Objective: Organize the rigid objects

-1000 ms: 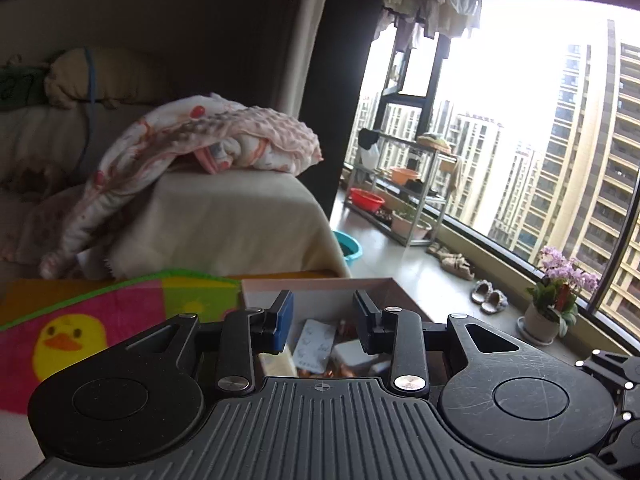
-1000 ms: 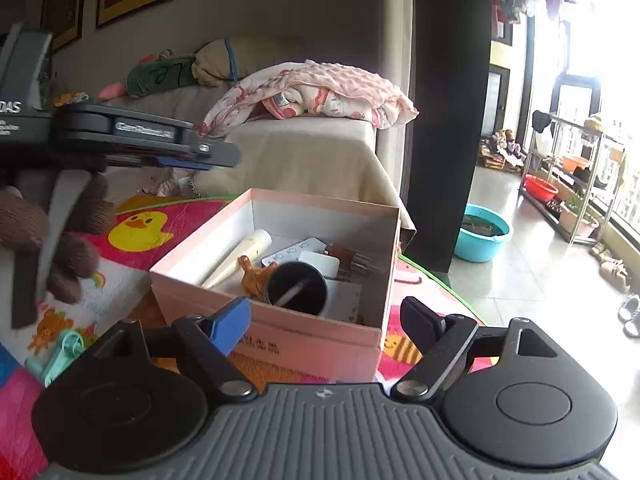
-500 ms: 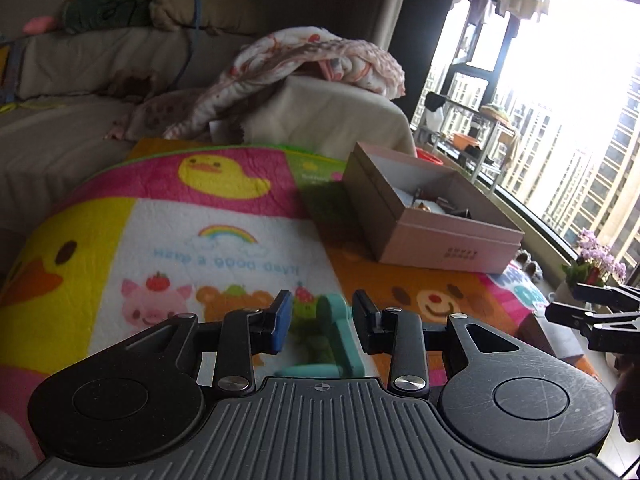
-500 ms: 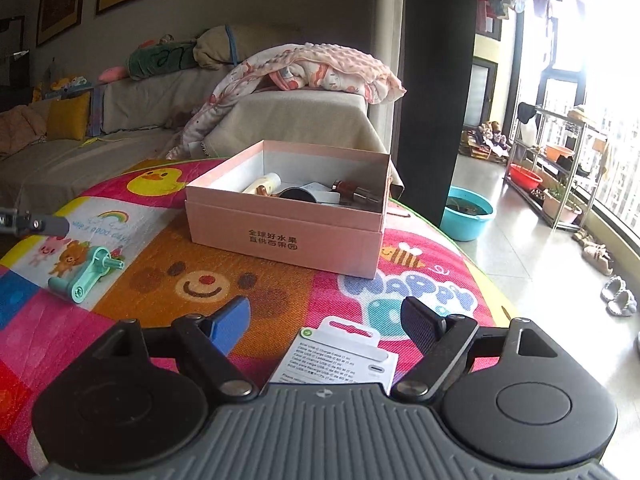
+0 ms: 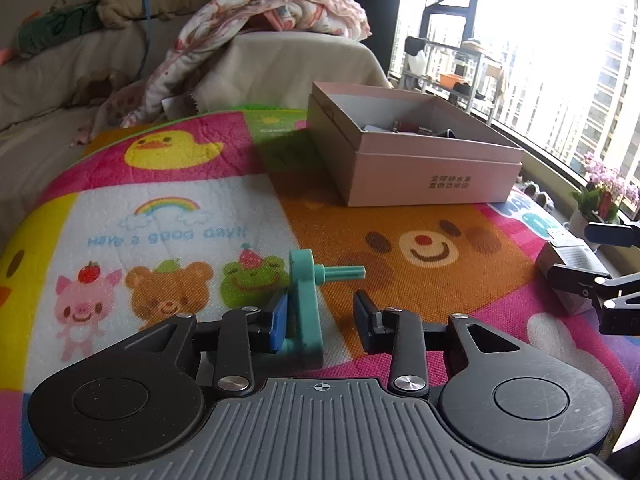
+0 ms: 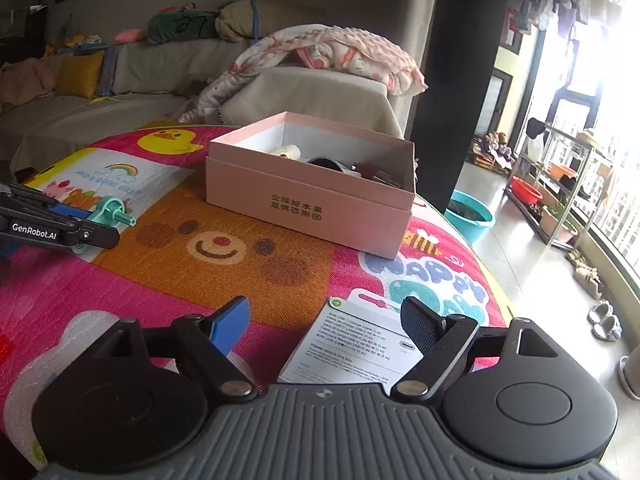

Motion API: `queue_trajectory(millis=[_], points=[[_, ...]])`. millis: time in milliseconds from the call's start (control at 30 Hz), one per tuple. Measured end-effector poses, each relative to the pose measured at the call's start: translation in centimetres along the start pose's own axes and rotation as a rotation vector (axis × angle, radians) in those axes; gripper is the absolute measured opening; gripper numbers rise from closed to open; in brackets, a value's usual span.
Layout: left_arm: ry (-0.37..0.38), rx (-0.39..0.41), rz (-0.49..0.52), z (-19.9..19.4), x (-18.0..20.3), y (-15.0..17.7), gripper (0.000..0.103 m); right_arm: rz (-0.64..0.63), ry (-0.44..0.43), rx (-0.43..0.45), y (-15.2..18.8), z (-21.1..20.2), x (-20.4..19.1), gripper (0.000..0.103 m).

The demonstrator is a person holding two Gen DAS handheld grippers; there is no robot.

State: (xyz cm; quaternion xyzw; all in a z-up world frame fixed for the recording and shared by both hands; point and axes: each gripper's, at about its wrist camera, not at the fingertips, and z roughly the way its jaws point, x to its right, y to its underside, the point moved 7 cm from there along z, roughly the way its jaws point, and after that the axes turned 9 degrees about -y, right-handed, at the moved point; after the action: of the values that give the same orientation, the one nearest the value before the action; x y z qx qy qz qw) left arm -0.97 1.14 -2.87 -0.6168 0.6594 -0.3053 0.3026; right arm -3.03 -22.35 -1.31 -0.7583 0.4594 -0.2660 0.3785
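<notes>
A teal plastic crank-shaped piece (image 5: 306, 304) lies on the colourful play mat (image 5: 168, 216). My left gripper (image 5: 320, 320) is open around it, its blue left pad touching the piece's side. The piece also shows in the right wrist view (image 6: 114, 210). A white printed card package (image 6: 356, 344) lies on the mat between the open fingers of my right gripper (image 6: 324, 320); it shows in the left wrist view (image 5: 568, 264) too. An open pink box (image 6: 312, 196) holding several small items stands at the middle of the mat, also visible in the left wrist view (image 5: 412, 156).
A sofa (image 6: 120, 92) with a pink blanket (image 6: 332, 52) stands behind the mat. A blue basin (image 6: 470, 216), a metal rack (image 6: 560, 184) and shoes (image 6: 604, 320) are on the floor to the right. A potted flower (image 5: 604, 196) stands by the window.
Both grippers have moved down and closer to the mat. My left gripper now has the teal piece between its fingers. My right gripper has closed in on the white package.
</notes>
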Motion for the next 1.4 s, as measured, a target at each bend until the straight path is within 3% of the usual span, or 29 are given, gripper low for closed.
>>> queue_trajectory(millis=[167,367,533,900,1133,1400], points=[[0.014,0.005,0.062,0.2,1.4,-0.1,0.043,0.092,0.062,-0.028,1.0,0.8,1.7,0.083],[0.038,0.004,0.092,0.1,2.3,-0.1,0.045,0.209,0.036,-0.06,2.2,1.6,2.4,0.084],[0.057,-0.019,0.124,0.0,2.8,0.0,0.046,0.178,-0.079,-0.066,1.4,2.4,0.3,0.084],[0.171,-0.038,0.23,-0.3,3.8,0.3,0.052,0.169,-0.087,-0.063,1.2,2.9,-0.1,0.085],[0.205,-0.056,0.092,0.0,3.0,-0.3,0.051,0.172,-0.088,-0.06,1.2,2.9,0.0,0.086],[0.076,-0.038,-0.039,1.4,0.7,-1.5,0.049,0.173,-0.093,-0.06,1.2,2.9,-0.1,0.087]])
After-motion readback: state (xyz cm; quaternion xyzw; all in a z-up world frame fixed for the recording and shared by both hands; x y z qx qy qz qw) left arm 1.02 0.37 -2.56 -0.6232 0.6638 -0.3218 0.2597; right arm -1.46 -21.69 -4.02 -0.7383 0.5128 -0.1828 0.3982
